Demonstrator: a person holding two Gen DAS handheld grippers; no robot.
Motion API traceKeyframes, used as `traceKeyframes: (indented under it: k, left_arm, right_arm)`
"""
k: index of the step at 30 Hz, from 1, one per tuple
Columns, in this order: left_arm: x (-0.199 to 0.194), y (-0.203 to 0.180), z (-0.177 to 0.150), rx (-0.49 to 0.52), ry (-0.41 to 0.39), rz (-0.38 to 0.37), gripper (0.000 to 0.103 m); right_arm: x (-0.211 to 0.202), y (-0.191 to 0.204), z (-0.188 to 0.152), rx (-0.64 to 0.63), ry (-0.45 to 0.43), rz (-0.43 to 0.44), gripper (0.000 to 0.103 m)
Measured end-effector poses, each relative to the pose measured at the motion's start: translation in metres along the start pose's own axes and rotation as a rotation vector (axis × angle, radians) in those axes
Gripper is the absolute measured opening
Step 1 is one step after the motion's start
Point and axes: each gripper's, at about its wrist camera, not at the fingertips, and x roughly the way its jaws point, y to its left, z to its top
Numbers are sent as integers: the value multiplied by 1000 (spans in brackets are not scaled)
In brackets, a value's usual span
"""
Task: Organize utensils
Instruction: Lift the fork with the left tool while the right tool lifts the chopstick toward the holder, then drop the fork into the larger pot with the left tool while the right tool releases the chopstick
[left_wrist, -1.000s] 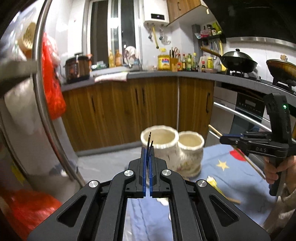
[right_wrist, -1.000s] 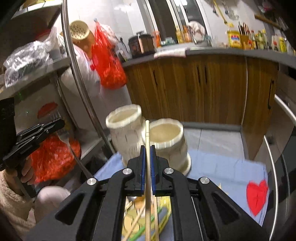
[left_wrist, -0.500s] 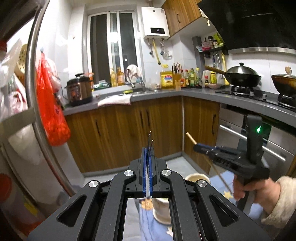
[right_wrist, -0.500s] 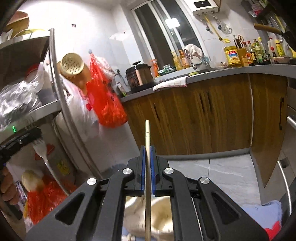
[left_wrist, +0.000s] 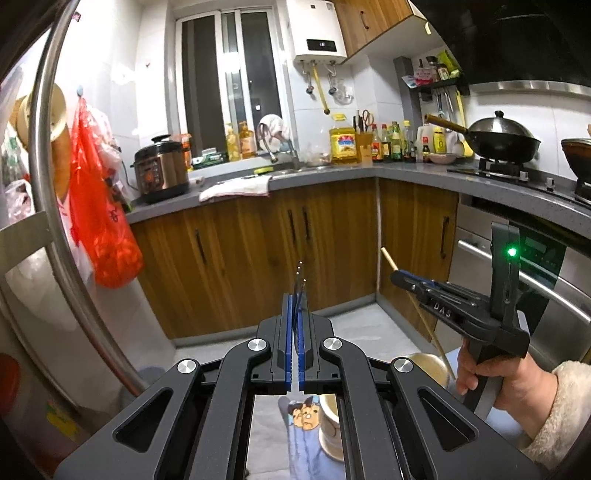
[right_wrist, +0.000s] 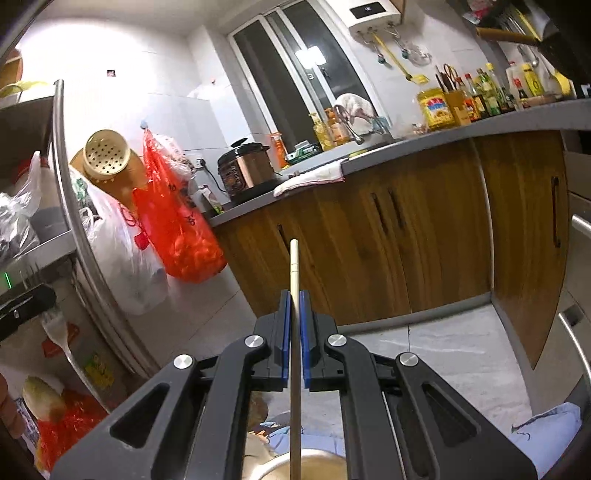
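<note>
Here the kitchen is seen from above the table, with the wooden cabinets (left_wrist: 332, 251) behind and the blue cloth (left_wrist: 280, 435) low in both views. On the cloth stands the cream utensil holder (left_wrist: 332, 424), a twin-cup piece of which only the rims are seen beneath the two grippers.

The step in hand is judged to be the dropping of each utensil into a cup of the holder. It would be done well if each utensil were first tipped upright over an open cup, lowered until its lower end is inside the rim, and only then released; a release from high up could let it bounce out or knock the holder.

The right gripper (right_wrist: 294, 306) is clamped on a wooden chopstick (right_wrist: 294, 266), which runs straight through the blue pads, its lower end over the rim of a cup. The left gripper (left_wrist: 295, 306) is clamped on a fork (left_wrist: 300, 280); its tines stick out past the pads, and its handle is seen hanging below in the right wrist view. The holder lies below and just ahead of both.
</note>
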Motion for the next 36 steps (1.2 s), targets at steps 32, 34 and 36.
traceKeyframes:
  k: [32, 34, 36]
  left_arm:
    - [28, -17, -25, 58, 55, -2, 3]
    - [28, -16, -25, 54, 55, -3, 3]
    - [28, -15, -26, 51, 54, -5, 3]
  right_arm:
    - [12, -8, -9, -31, 30, -26, 5]
    - [12, -12, -11, -31, 27, -41, 5]
    - [13, -16, -14, -28, 33, -55, 5]
